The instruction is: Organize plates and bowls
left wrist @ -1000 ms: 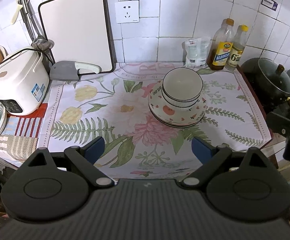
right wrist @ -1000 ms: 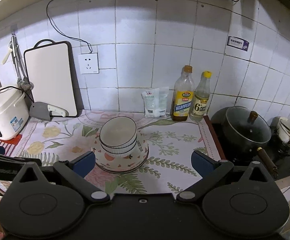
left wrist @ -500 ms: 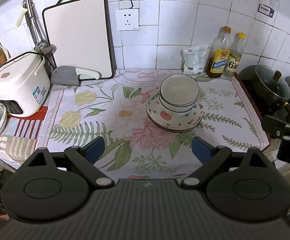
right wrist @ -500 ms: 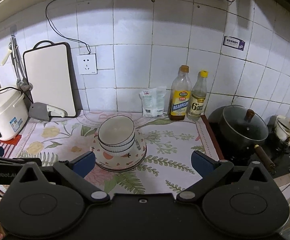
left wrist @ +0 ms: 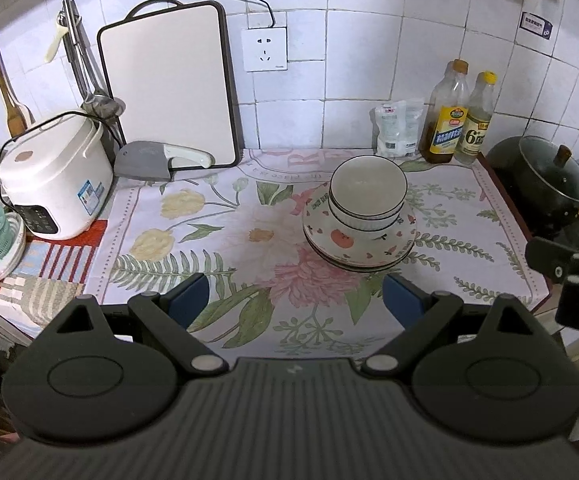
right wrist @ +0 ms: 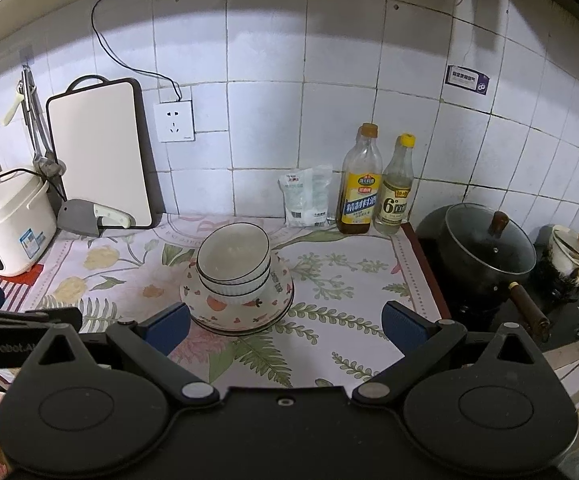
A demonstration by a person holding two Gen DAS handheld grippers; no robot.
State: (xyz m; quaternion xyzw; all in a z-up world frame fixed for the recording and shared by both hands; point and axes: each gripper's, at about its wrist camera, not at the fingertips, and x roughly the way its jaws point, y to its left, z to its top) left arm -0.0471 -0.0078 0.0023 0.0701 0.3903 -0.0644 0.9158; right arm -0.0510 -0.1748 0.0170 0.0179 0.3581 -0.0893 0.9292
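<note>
On the flowered cloth that covers the surface, a little right of the middle, stands the whole stack: two white bowls with dark rims sit nested one in the other, on top of the patterned plates, which carry small red hearts and orange fruit.

Both tongs are spread wide and hold nothing. The left tongs and the right tongs hang at the near edge of the surface, apart from the stack.

The task looks almost finished to me, so the main danger is to disturb what already stands well. The bowls do not sit in the centre of the plates; they lie toward the back, and the upper bowl seems slightly tilted. A touch from one finger could slide them off. The glazed ceramic is smooth and heavy, so it slips easily between the pads. The two bottles stand near, behind the stack on the right, and a wide sweep could knock them over. The pot is well apart.
</note>
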